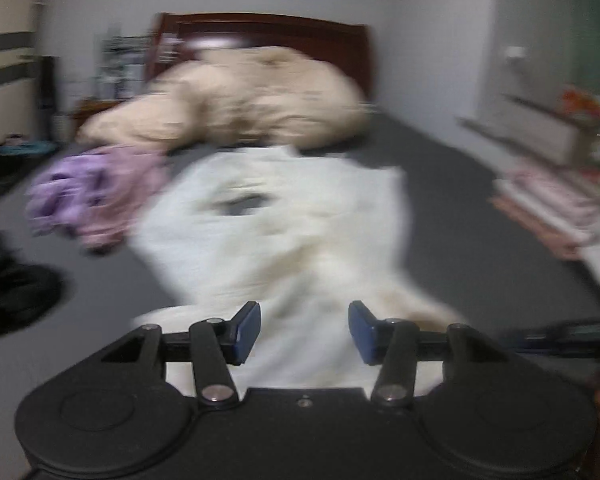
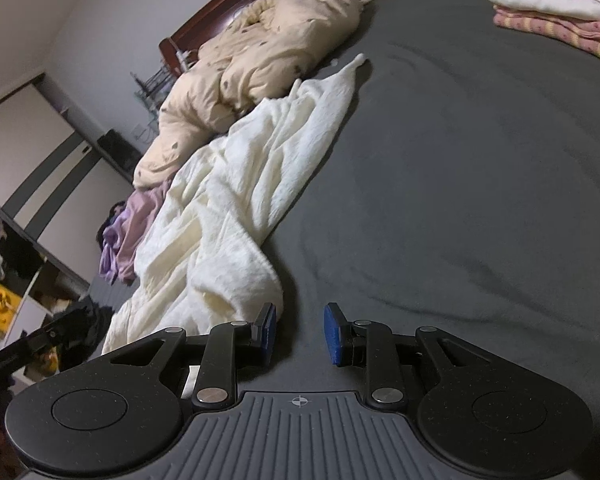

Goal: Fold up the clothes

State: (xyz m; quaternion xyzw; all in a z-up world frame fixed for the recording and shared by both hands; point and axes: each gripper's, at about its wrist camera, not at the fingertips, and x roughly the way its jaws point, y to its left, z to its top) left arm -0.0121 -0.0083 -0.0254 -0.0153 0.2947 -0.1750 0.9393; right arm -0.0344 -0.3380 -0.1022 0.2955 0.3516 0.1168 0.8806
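Note:
A cream-white garment (image 1: 284, 216) lies crumpled and spread on the dark grey bed (image 1: 460, 220); the left wrist view is blurred. My left gripper (image 1: 304, 332) is open just above the garment's near edge, nothing between its blue pads. In the right wrist view the same garment (image 2: 236, 200) runs from near left toward the bed's head. My right gripper (image 2: 299, 332) is open over the bare grey sheet (image 2: 460, 200), its left pad close beside the garment's near fold.
A beige duvet (image 2: 252, 64) is heaped at the wooden headboard (image 1: 268, 28). A purple and pink clothes pile (image 1: 92, 196) lies left of the garment. Dark clothing (image 1: 16, 292) sits at the left edge. A stack of folded textiles (image 2: 556, 8) lies at the far right.

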